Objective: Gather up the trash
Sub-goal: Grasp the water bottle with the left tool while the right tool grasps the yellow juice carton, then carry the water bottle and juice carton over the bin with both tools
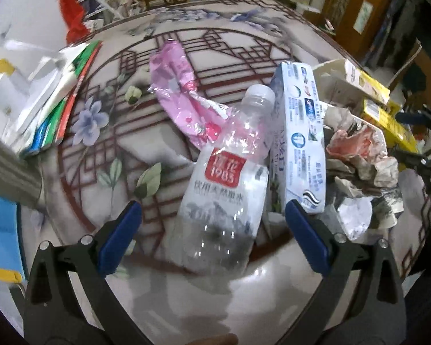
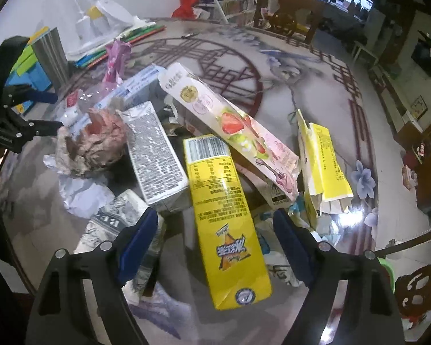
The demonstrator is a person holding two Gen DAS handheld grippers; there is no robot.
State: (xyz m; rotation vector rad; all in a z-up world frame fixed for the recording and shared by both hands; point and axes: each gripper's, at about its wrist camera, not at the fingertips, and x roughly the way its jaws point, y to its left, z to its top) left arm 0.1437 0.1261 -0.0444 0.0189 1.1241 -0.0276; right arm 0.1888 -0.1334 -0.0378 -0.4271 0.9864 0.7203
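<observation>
Left claw [image 1: 212, 215] spread, its 2 blue pads either side of a clear plastic water bottle [image 1: 225, 184] lying on the patterned bench [image 1: 106, 149], not pressing it. Right claw [image 2: 214, 227] likewise spread, astride a yellow carton [image 2: 224, 215] atop the litter heap. Both items look empty, light and easily crushed; the bottle probably slick. Best taken across the labelled mid-body and the carton's narrow sides.
</observation>
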